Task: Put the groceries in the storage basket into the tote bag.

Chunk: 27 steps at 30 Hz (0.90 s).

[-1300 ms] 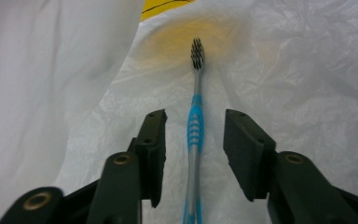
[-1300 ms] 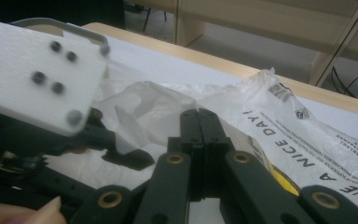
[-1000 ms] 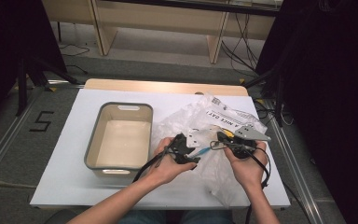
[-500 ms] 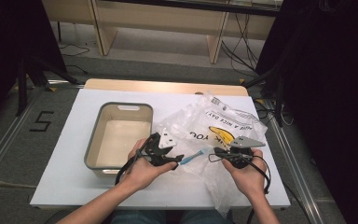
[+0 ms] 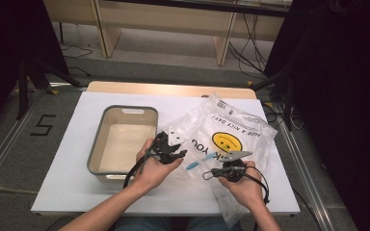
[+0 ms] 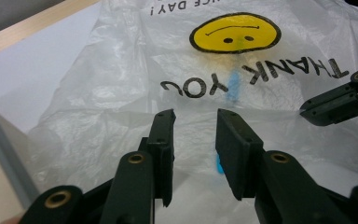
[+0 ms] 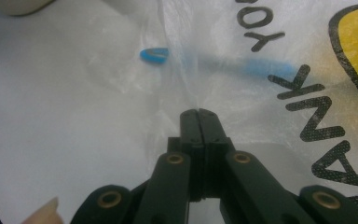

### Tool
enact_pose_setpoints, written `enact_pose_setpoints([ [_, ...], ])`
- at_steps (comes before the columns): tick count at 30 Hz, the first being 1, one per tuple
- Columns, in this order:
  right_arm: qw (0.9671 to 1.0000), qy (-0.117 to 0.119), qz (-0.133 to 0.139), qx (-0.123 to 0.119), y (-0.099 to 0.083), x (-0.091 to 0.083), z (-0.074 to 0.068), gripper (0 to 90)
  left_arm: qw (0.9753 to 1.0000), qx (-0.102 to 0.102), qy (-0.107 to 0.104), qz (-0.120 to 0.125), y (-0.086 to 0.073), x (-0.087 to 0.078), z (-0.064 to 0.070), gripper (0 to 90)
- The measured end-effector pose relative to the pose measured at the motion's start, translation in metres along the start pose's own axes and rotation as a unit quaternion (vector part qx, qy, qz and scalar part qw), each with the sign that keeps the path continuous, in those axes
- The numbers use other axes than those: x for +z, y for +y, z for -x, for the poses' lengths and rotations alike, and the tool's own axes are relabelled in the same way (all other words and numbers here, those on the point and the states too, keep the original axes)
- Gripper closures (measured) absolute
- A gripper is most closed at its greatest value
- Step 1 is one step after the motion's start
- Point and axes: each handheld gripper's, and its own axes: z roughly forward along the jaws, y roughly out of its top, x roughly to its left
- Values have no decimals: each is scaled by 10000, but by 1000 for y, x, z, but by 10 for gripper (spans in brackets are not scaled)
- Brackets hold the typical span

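A clear plastic bag (image 5: 231, 132) printed with a yellow smiley and "THANK YOU" lies on the white table (image 5: 62, 187). A blue stick-like thing (image 5: 196, 162) lies mostly inside it, blurred by the film (image 6: 233, 86), with its bare tip (image 7: 154, 54) poking out of the bag's edge. My left gripper (image 5: 182, 153) (image 6: 193, 116) is open just above the bag's near edge, jaws empty. My right gripper (image 5: 217, 171) (image 7: 199, 115) is shut on the bag's film a little below the blue tip. Its jaws (image 6: 340, 100) show at the right of the left gripper view.
An empty cream tub with a grey rim (image 5: 96, 154) stands on the table just left of my left hand. The bag's tail drapes past my right hand toward the front edge (image 5: 231, 216). A wooden strip (image 5: 173, 89) borders the table's far side.
Both hands have come back toward the table's front edge, the left one also drifting left toward the tub. The bag now lies flatter, with the blue tip showing between the grippers.
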Motion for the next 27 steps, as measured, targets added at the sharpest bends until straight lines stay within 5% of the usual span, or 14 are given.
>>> enact_pose_setpoints([
  [6,9995,60,279,156,1,-13,3,763,9989,403,-255,-41,-7,10,3,613],
  [12,9954,-372,705,538,-4,-46,17,612,9986,430,-312,-67,-14,11,1,537],
  [16,9924,-666,650,808,-18,-55,27,565,9989,270,-365,-88,-17,10,0,483],
  [21,9907,-916,501,868,-29,-61,33,525,9990,185,-394,-91,-20,9,-1,442],
  [27,9793,-1408,247,1434,-50,-69,48,443,9992,202,-331,-98,-22,8,-1,410],
])
